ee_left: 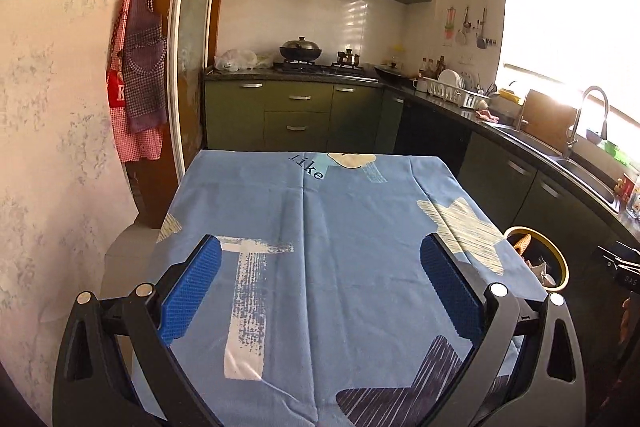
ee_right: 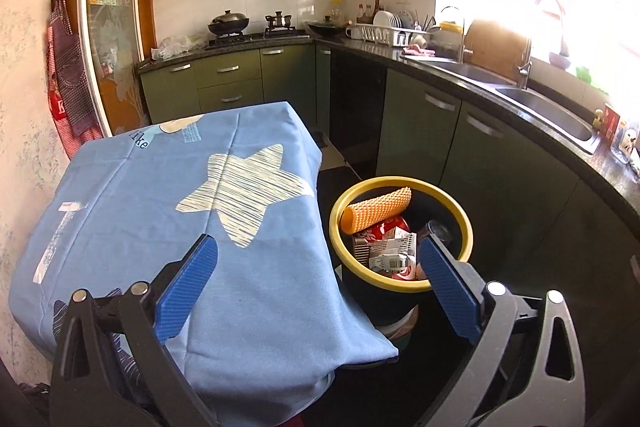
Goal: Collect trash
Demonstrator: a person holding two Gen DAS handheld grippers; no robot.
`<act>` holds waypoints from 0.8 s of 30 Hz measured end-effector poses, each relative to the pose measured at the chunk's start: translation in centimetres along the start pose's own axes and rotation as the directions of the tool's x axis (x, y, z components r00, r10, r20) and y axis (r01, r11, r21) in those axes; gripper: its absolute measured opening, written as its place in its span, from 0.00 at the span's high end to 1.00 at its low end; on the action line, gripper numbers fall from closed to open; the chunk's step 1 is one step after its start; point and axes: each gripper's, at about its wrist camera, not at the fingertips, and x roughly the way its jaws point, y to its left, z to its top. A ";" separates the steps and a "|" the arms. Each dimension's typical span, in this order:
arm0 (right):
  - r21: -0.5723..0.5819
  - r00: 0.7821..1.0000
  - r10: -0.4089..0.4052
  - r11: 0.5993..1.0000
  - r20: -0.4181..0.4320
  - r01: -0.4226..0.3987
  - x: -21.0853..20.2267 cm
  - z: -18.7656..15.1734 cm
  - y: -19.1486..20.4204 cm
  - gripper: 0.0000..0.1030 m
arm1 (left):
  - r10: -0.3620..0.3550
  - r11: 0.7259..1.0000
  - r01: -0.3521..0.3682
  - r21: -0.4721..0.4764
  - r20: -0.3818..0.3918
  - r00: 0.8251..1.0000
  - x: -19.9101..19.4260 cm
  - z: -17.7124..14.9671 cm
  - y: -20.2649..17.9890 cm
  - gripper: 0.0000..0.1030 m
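A black trash bin with a yellow rim (ee_right: 466, 227) stands on the floor to the right of the table. It holds an orange textured roll (ee_right: 376, 213), a red can (ee_right: 386, 230), crumpled paper packaging (ee_right: 392, 253) and a dark bottle (ee_right: 438, 231). The bin also shows in the left wrist view (ee_left: 562, 259) at the table's right edge. My right gripper (ee_right: 318, 273) is open and empty, above the table's right edge and the bin. My left gripper (ee_left: 320, 279) is open and empty over the blue tablecloth (ee_left: 320, 227).
The table carries a blue cloth with star prints (ee_right: 244, 195). Green cabinets (ee_right: 424, 139), a dark counter with sink (ee_right: 560, 115) and faucet run along the right. A stove with pots (ee_left: 300, 53) is at the back. Aprons (ee_left: 140, 75) hang on the left wall.
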 end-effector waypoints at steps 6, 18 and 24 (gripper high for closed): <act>-0.020 1.000 0.000 1.000 0.030 0.000 -1.4 0.2 0.7 0.07 | -0.011 1.000 0.011 0.001 0.007 1.000 -1.2 -0.5 -0.4 0.05; 0.002 1.000 0.008 1.000 0.028 -0.008 -1.2 -0.1 0.0 0.07 | -0.008 1.000 0.007 0.027 0.009 1.000 -1.9 0.3 -1.6 0.05; 0.014 1.000 0.013 1.000 0.027 -0.013 -1.1 -0.2 -0.4 0.07 | -0.019 0.999 0.019 0.038 0.000 1.000 -1.6 0.4 -2.4 0.05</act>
